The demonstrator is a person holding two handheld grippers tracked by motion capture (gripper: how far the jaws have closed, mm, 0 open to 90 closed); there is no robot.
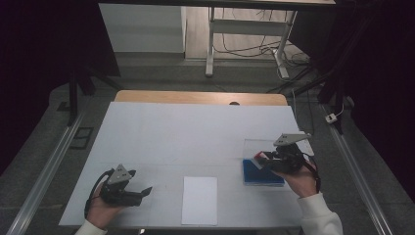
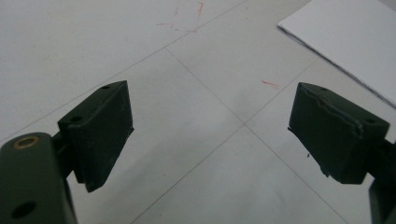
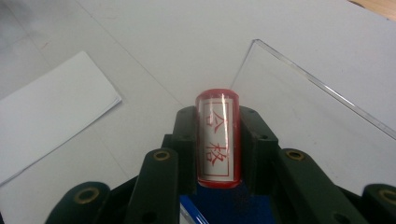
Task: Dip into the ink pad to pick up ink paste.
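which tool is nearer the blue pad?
Right. The right tool hangs over the blue pad, shut on a red stamp. The left tool is open, beyond the white paper.

Two black jaws of the left gripper (image 2: 210, 135) stand wide apart with nothing between them, above a white table (image 2: 140, 56) crossed by thin lines and small red marks. A white sheet (image 2: 355, 37) lies at upper right.

The stamp (image 3: 217, 137) bears red Chinese characters "合格" on its label.
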